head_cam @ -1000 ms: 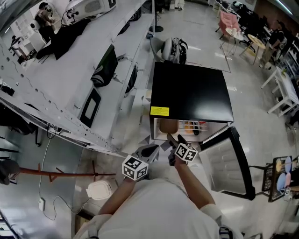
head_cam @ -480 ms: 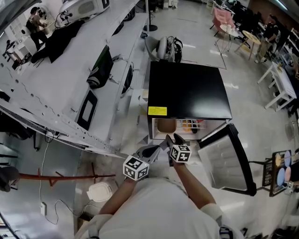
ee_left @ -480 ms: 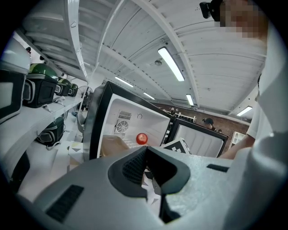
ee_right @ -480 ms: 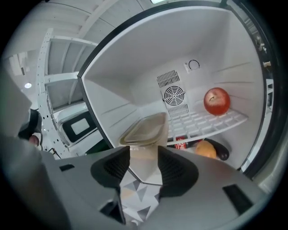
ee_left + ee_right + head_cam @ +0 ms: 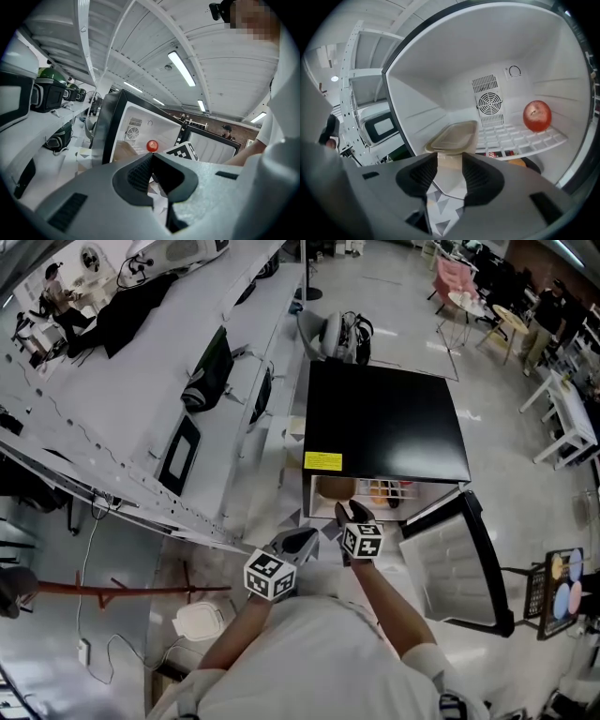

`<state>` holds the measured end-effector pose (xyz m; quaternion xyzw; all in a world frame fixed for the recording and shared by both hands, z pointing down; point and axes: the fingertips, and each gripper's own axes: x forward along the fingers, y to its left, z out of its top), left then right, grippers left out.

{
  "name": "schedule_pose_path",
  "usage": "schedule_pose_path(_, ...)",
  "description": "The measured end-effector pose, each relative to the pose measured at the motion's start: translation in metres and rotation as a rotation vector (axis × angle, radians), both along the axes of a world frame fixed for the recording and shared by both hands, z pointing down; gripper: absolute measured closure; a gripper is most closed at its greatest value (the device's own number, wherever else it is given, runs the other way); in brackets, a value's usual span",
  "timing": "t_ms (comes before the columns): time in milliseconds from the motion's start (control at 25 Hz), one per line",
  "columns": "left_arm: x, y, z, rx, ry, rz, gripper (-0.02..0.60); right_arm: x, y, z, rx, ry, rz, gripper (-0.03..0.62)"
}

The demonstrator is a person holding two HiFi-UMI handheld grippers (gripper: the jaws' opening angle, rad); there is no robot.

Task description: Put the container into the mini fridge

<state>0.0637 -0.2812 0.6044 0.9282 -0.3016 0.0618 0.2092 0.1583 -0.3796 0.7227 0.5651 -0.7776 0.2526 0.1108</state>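
The black mini fridge (image 5: 384, 423) stands on the floor with its door (image 5: 459, 559) swung open to the right. A tan lidded container (image 5: 452, 136) rests inside at the left (image 5: 337, 488). My right gripper (image 5: 349, 514) hovers at the fridge mouth. Its jaws (image 5: 450, 157) are closing, and the container stands just beyond the tips with no pad pressing on it. The left gripper (image 5: 305, 542) hangs lower left of the opening, its jaws shut (image 5: 152, 157) on nothing.
A red apple (image 5: 536, 116) sits on the white wire shelf (image 5: 515, 136) at the right, with cans (image 5: 501, 153) below it. A long white workbench (image 5: 141, 409) carrying bags runs along the left. The tiled floor (image 5: 281, 624) lies beneath me.
The right gripper's jaws have narrowed and the hand has shifted slightly left at the fridge mouth. The container stays inside. The left gripper has barely moved.
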Motion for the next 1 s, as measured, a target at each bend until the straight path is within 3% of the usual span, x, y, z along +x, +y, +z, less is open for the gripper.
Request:
schedule_pose_path(560,-0.011,0.01,0.001,-0.005,-0.007,-0.064,0.578,0.013,0.0,-0.025,0.055,0.013,-0.024,0.424)
schedule_pose_path(1000,0.031,0.035,-0.005,0.013,-0.018,-0.043,0.578,0.053,0.067,-0.088,0.142,-0.041,-0.069,0.496)
